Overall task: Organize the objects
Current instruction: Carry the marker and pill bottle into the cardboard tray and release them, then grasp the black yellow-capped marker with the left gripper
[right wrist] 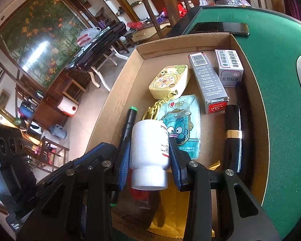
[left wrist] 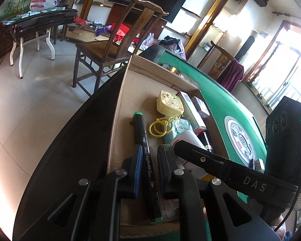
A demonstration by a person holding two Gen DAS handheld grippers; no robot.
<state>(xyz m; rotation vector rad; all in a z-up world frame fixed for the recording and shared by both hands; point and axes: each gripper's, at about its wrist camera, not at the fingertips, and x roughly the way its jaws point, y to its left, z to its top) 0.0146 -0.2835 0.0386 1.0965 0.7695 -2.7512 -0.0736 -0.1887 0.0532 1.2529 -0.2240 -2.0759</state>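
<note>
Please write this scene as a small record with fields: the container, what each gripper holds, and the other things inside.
container: shallow brown cardboard box on green felt table
left gripper: shut on black marker pen with green caps, lying in the box
right gripper: shut on white plastic bottle with white cap, above the box
other contents: yellow square keychain toy, light blue cartoon tissue pack, long grey carton, small white carton, black cylinder with gold band

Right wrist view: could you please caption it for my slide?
Right gripper clamps a white bottle above the cardboard box of small items.
</note>
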